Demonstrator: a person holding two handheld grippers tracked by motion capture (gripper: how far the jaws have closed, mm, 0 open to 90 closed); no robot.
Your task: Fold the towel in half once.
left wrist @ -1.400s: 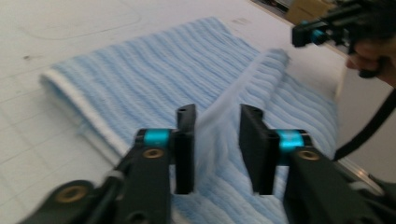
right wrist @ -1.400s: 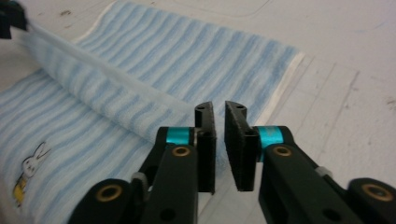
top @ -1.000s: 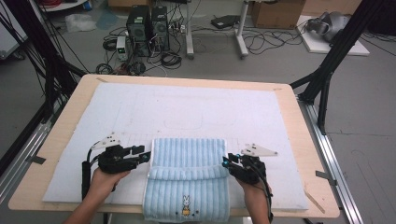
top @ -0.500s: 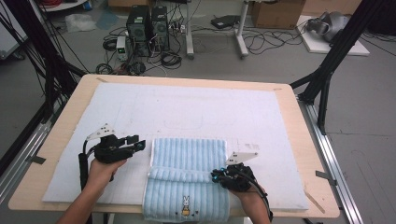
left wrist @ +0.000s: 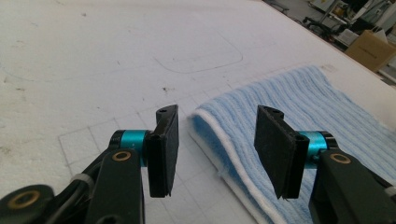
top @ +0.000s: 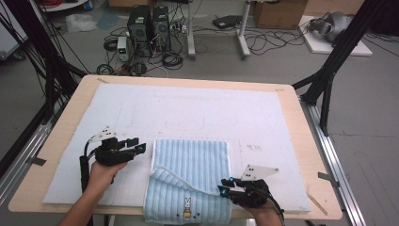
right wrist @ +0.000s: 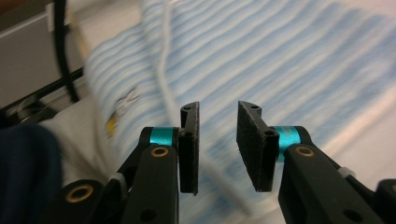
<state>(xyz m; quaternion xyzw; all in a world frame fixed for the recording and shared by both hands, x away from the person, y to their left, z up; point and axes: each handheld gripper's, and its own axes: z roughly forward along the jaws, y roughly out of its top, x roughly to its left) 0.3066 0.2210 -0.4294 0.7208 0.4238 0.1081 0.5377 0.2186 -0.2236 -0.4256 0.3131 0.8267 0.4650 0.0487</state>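
Your left tongs (top: pixel 139 147) stand open and empty in the left middle of the high view, just left of the towel (top: pixel 190 176), touching nothing. Your right tongs (top: pixel 224 187), at the lower right, have just been opening; their jaws stand apart with no cloth pinched, hovering at the towel's right edge. The towel lies low in the centre on the white mat (top: pixel 188 113), its near part hanging over the table (top: pixel 75 101) edge. Since a second ago, the left tongs have drawn away from the towel, and the right tongs have slid lower.
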